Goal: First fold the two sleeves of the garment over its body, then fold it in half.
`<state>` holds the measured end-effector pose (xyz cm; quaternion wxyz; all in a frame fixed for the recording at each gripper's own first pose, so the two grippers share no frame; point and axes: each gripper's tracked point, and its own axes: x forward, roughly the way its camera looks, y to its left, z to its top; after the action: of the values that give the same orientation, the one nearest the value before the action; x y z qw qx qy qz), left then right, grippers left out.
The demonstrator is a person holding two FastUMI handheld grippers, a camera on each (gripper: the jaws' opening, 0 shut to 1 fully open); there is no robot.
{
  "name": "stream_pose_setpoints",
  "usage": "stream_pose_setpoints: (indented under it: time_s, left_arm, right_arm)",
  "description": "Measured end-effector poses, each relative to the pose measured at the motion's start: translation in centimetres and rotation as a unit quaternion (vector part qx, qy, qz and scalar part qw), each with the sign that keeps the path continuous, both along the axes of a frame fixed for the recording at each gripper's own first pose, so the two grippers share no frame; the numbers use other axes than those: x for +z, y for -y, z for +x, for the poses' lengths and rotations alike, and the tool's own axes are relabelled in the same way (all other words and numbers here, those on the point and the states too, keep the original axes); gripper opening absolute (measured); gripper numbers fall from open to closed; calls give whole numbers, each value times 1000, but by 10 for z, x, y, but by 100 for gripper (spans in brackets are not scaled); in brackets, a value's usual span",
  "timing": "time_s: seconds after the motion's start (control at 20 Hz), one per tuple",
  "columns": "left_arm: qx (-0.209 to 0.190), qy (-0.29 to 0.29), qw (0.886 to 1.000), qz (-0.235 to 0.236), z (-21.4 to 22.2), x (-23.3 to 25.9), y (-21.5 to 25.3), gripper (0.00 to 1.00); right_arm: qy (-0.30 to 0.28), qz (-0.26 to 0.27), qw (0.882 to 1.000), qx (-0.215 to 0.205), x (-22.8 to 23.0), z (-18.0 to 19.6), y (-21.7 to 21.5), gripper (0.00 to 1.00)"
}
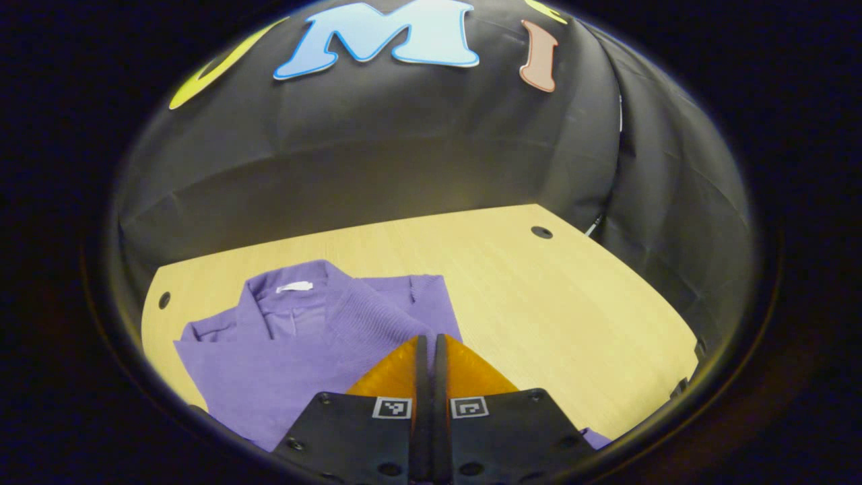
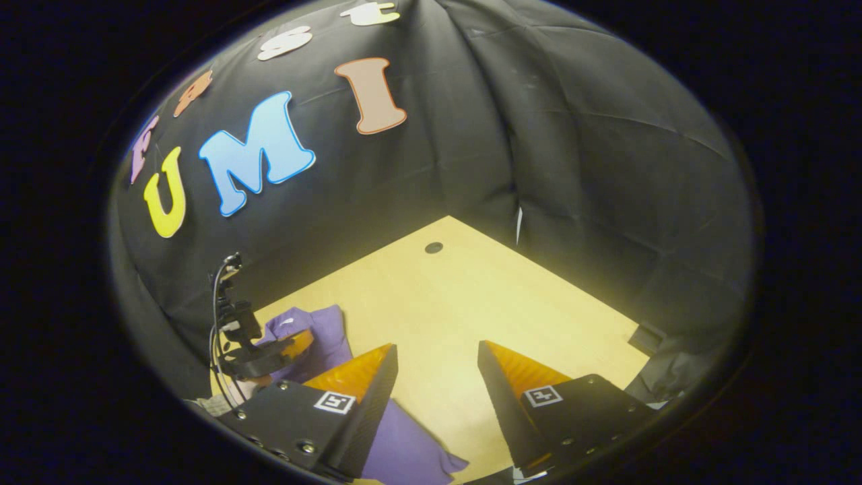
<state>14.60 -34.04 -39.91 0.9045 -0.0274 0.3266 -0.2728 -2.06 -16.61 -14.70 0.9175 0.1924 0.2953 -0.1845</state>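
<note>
A purple garment [image 1: 289, 350] lies on the wooden table [image 1: 539, 303], collar and white neck label at the far side. One sleeve is folded across its body. My left gripper [image 1: 431, 340] hangs over the garment's right part, jaws shut with no cloth seen between them. In the right gripper view, my right gripper [image 2: 438, 350] stands open over bare table just right of the garment [image 2: 407, 451], whose corner lies under the left finger. The left gripper [image 2: 302, 343] shows farther off over the cloth, with a cable rising from it.
Round holes mark the table top near the far right corner [image 1: 541, 232] and the left edge [image 1: 163, 300]. Black cloth walls close in the table behind and to the right. Bare wood stretches to the right of the garment.
</note>
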Motion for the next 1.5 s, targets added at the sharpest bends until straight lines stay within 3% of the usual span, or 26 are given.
stream_pose_setpoints:
  time_s: [0.5, 0.7, 1.1, 1.5]
  left_arm:
    - [-9, -53, 998, 30, -7, -45, 3, 10]
    - [-2, -31, 999, 24, -4, -24, -14, 98]
    - [29, -16, 999, 24, -45, 6, -112, 94]
    - [100, -62, 992, 53, -135, -16, -230, 94]
  right_arm:
    - [-9, 1, 1000, 20, -4, 10, -5, 76]
    - [-18, 6, 999, 38, -14, 12, -20, 76]
    - [-63, 13, 992, 106, -62, 5, -61, 76]
    - [-129, 9, 971, 200, -122, -14, -95, 76]
